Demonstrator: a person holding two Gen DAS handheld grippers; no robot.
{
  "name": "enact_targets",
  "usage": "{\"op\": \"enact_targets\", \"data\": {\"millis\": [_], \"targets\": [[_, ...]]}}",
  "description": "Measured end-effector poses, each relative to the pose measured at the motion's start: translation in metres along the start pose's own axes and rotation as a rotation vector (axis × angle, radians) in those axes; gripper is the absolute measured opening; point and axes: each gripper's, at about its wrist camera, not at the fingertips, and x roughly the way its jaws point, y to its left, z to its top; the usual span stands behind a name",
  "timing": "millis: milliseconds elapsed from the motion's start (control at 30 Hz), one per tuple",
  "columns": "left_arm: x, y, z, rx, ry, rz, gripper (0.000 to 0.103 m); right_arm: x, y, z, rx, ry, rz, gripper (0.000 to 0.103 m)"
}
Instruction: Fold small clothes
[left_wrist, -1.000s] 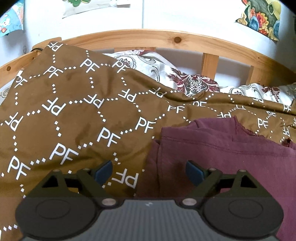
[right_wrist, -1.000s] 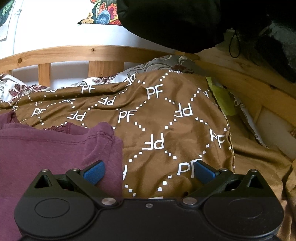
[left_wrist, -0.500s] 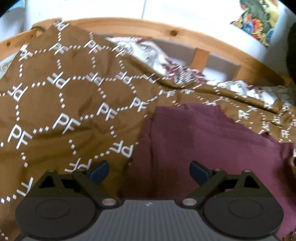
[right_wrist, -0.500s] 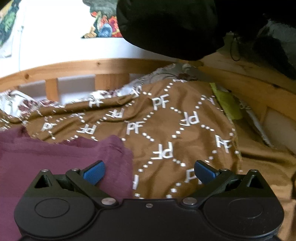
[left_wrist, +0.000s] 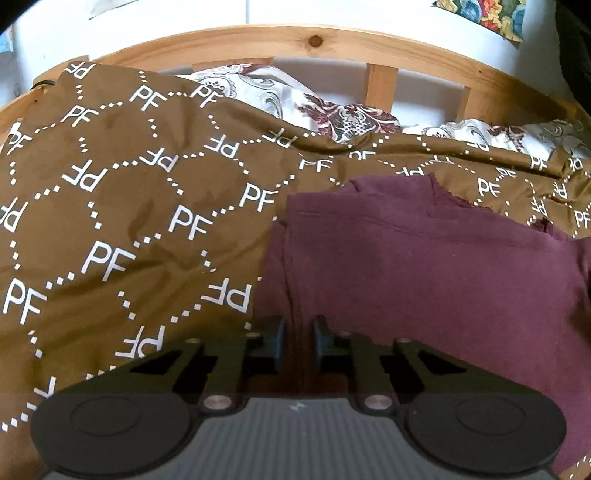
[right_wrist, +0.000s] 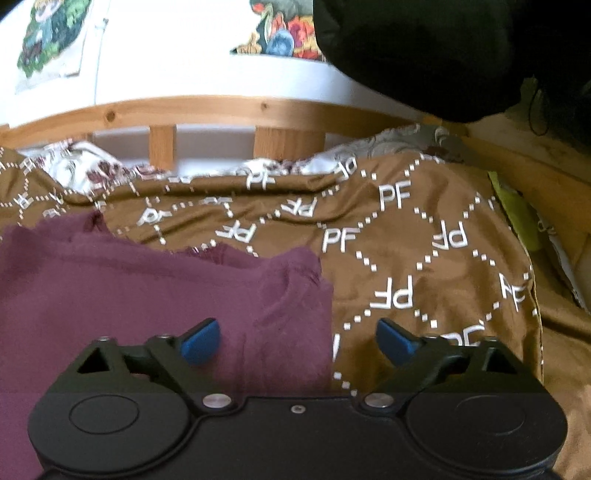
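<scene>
Garment (left_wrist: 424, 266): maroon, lying flat on the bed's brown blanket (left_wrist: 122, 206), near side, middle of the bed.
Left tongs (left_wrist: 298, 338): drawn in to a narrow gap, a ridge of the garment's left edge pinched between the tips.
Right tongs (right_wrist: 299, 341): spread wide, gripping nothing; left blue tip over the garment's right corner (right_wrist: 295, 280), right tip over the blanket.
Blanket: white "PF" lettering in dotted diamonds, rumpled.
Sheet (left_wrist: 343, 118): floral, showing at the far edge.
Bed frame (left_wrist: 314, 40): wooden slatted rail against a white wall.

black right tool (right_wrist: 297, 341), blue fingertips (right_wrist: 201, 345)
</scene>
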Motion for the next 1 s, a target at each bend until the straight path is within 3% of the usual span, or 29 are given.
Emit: {"op": "enact_targets", "data": {"millis": [67,233,333,400,467,533,700,800,1000], "targets": [[0.000,0.000,-0.001,0.003,0.003,0.010,0.014,0.003,-0.002,-0.001,0.009,0.007,-0.027,0.075],[0.003,-0.003,-0.003,0.014,0.011,0.025,0.014,0.004,-0.015,-0.004,0.047,0.019,-0.088,0.074],[0.003,-0.005,-0.005,0.029,0.006,0.043,0.031,-0.001,-0.021,-0.007,0.050,0.018,-0.108,0.080],[0.001,-0.006,-0.008,0.048,-0.006,0.065,0.049,-0.006,-0.024,-0.007,0.056,0.007,-0.113,0.087],[-0.003,-0.006,-0.009,0.052,-0.015,0.066,0.051,-0.013,-0.029,-0.008,0.086,-0.012,-0.106,0.098],[-0.007,-0.005,-0.009,0.044,-0.013,0.058,0.057,-0.020,-0.033,-0.010,0.106,-0.022,-0.115,0.099],[-0.027,-0.001,-0.009,0.001,-0.051,0.041,0.088,-0.051,-0.036,-0.011,0.117,-0.050,-0.125,0.102],[-0.046,-0.001,-0.012,0.010,-0.115,0.037,0.098,-0.074,-0.034,-0.012,0.102,-0.085,-0.117,0.102],[-0.078,-0.007,-0.019,0.025,-0.182,0.015,0.102,-0.105,-0.026,-0.015,0.138,-0.123,-0.099,0.102]]}}
